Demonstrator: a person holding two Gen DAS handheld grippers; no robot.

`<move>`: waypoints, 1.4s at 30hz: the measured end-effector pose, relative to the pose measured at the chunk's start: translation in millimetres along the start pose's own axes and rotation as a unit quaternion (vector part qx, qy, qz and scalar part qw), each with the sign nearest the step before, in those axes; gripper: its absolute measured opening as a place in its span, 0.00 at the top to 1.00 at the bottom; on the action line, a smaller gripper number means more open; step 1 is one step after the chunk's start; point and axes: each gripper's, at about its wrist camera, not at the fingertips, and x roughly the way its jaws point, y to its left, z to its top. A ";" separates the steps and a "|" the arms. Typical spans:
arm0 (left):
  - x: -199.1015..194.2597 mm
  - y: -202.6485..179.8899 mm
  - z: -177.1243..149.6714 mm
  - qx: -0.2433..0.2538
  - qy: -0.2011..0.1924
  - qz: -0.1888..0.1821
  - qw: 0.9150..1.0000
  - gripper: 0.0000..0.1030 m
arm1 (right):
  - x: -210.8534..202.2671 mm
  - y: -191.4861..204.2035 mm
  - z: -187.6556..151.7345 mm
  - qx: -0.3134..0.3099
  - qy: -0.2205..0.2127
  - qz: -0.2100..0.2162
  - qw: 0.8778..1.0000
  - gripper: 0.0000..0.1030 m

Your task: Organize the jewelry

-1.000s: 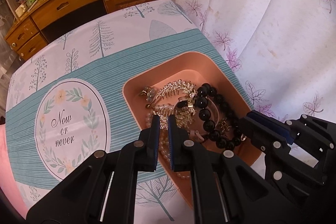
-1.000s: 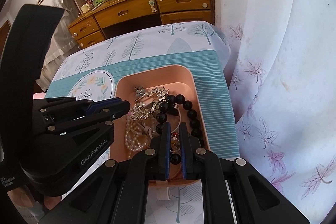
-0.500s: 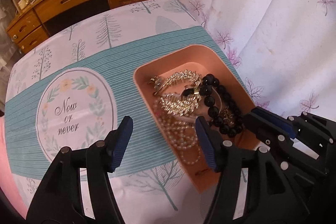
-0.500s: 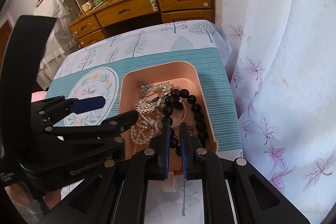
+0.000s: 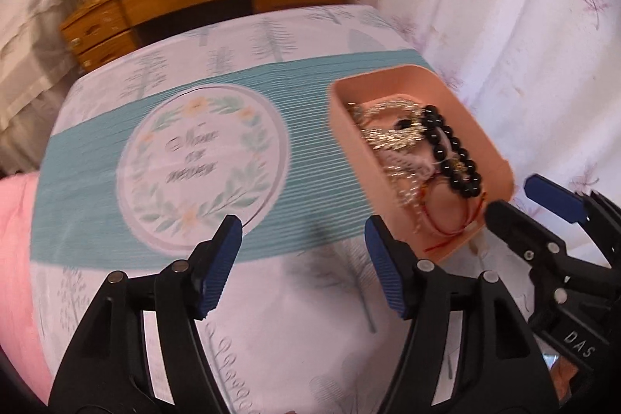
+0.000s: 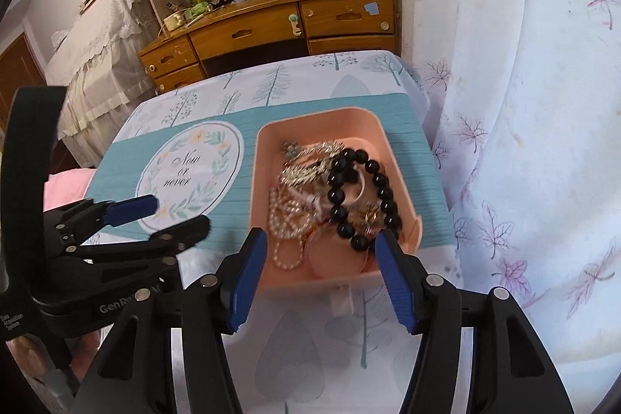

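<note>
A peach tray (image 6: 392,158) sits on the tablecloth at the table's right side; it also shows in the left wrist view (image 5: 349,127). In it lie a black bead bracelet (image 6: 382,187), a pearl strand (image 6: 287,224), silver leaf pieces (image 6: 306,171) and a red cord (image 6: 318,258), tangled together. My right gripper (image 6: 320,270) is open and empty, just short of the tray's near wall. My left gripper (image 5: 304,260) is open and empty over the cloth, left of the tray. The black beads (image 5: 454,150) show in the left wrist view too.
The cloth has a round "Now or never" print (image 6: 190,173) left of the tray. A pink cushion (image 5: 15,258) lies at the table's left edge. A floral curtain (image 6: 524,103) hangs close on the right. A wooden desk (image 6: 295,26) stands beyond the far edge.
Both grippers opened and drew back from the tray: the left first and swung left over the cloth, the right in the last half second. The jewelry stays in the tray.
</note>
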 end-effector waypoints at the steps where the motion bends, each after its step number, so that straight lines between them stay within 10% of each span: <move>1: -3.2 3.2 -4.4 -0.007 -0.003 0.005 1.000 0.39 | -2.1 1.7 -3.2 -0.002 -0.001 0.000 1.000 0.43; 19: -56.7 37.8 -93.7 -0.110 -0.054 0.064 0.990 0.21 | -38.5 48.6 -74.1 -0.013 -0.005 0.021 1.000 0.27; 42: -86.3 41.2 -113.2 -0.119 -0.095 0.088 0.984 0.20 | -62.5 72.5 -86.8 -0.031 -0.034 0.006 0.999 0.25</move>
